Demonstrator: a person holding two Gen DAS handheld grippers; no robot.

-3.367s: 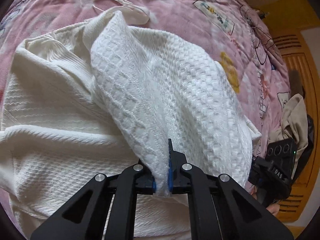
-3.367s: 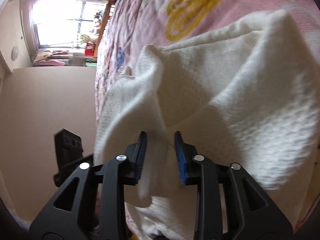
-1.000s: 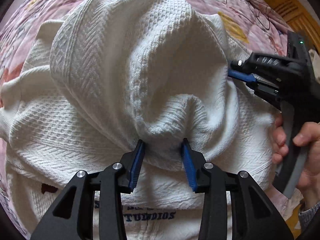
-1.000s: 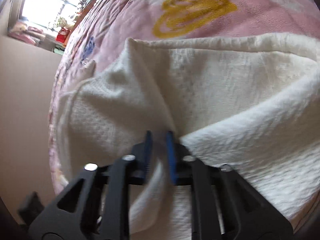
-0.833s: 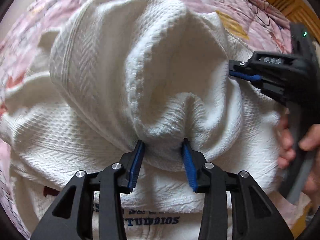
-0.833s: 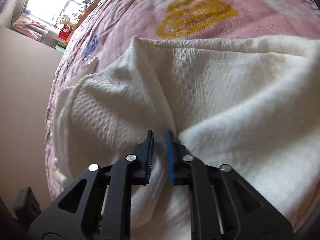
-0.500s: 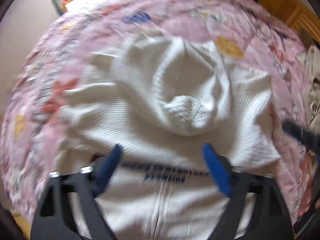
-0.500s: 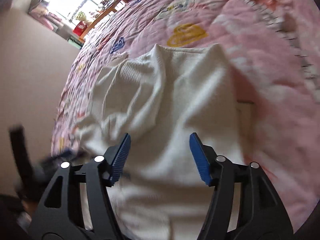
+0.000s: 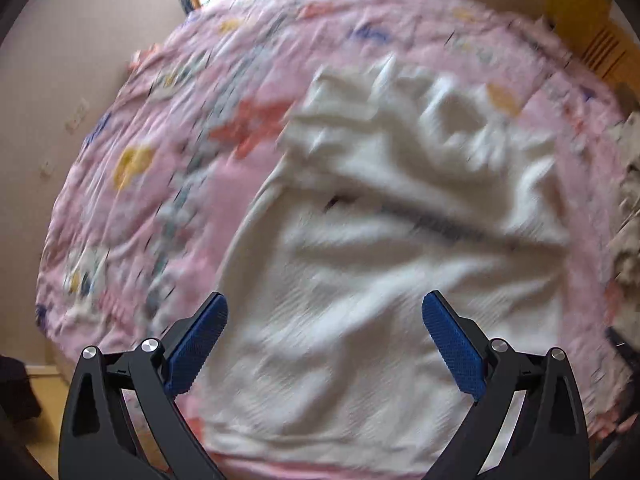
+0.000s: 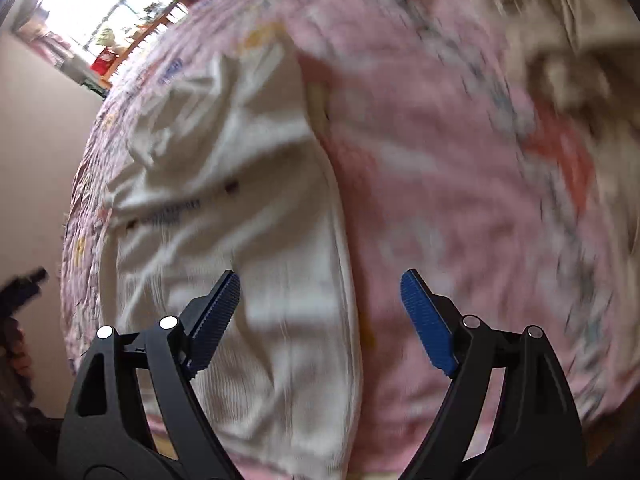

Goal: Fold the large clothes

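Observation:
A white knitted sweater (image 9: 384, 248) lies on the pink patterned quilt (image 9: 152, 168), its upper part folded down over a line of dark lettering. Both views are blurred by motion. My left gripper (image 9: 325, 334) hangs high above the sweater's lower part, its jaws opening wide with nothing between them. In the right wrist view the sweater (image 10: 224, 208) lies to the left. My right gripper (image 10: 320, 308) is above the sweater's right edge and the quilt (image 10: 460, 184), jaws opening, nothing held between the blue pads (image 10: 426, 320).
A beige garment (image 10: 560, 40) lies on the bed's far right (image 9: 628, 208). A bright window with a wooden rail (image 10: 116, 20) is at the far end. A plain wall (image 9: 60, 80) runs along the bed's left side.
Both grippers let go of the sweater's folded part, opened wide and pulled up and back. The fold now rests on the sweater's body.

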